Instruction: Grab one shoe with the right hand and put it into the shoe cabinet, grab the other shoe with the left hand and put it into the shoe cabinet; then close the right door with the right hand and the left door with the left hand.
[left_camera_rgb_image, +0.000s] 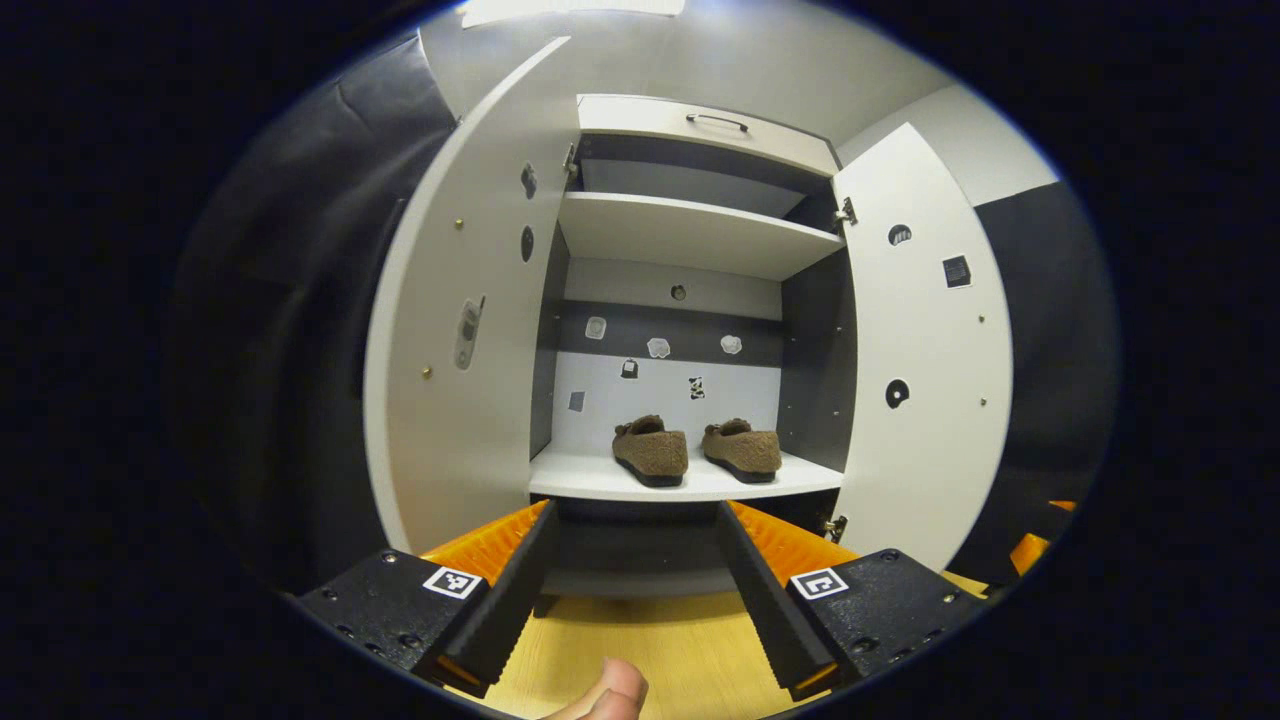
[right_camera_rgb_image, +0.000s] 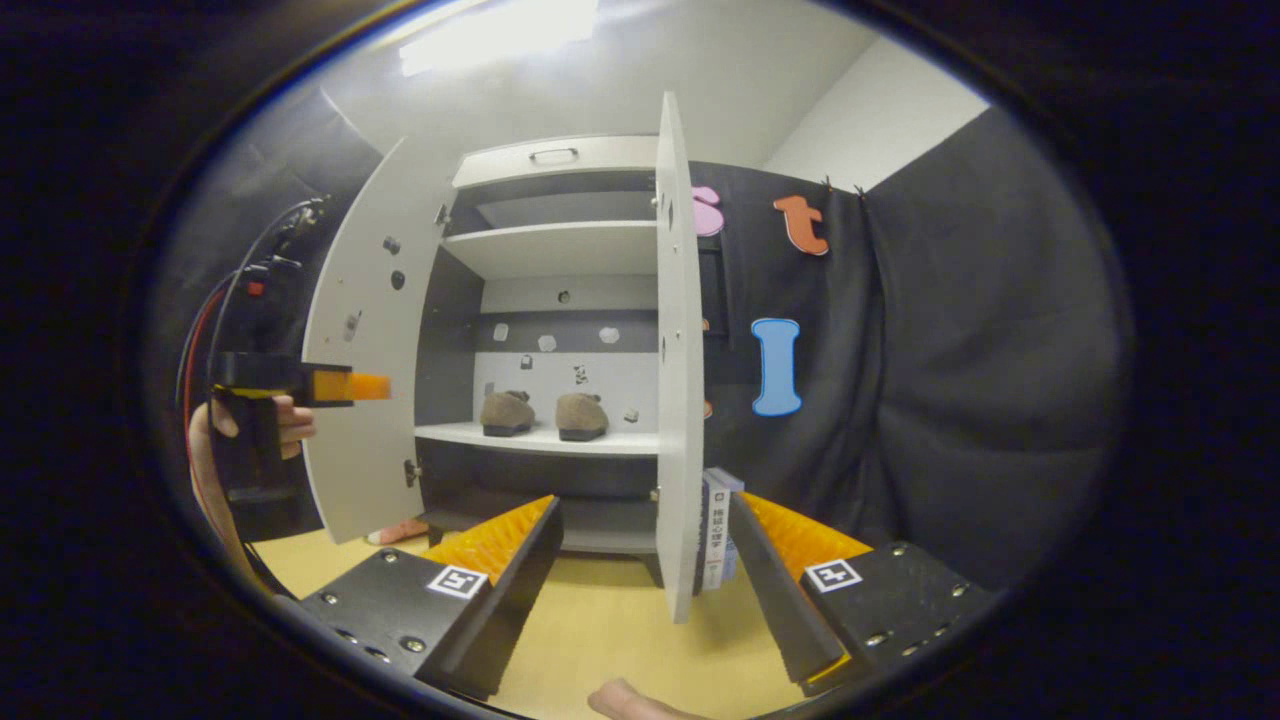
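Wooden floor nearest, under L gripper, fingers apart, nothing between. R gripper also spread, edge of right door between its fingers w/o touching. Books by that door, spine text too small to read. Both shoes sit side by side on cabinet's lower shelf; left door open too.

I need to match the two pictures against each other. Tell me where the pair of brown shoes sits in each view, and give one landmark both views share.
Left gripper view: the brown shoes stand side by side on the cabinet's lower shelf, just below centre, above the open left gripper.
Right gripper view: the brown shoes sit left of centre on the same shelf, left of the right door.
Shared landmark: the drawer handle on top.
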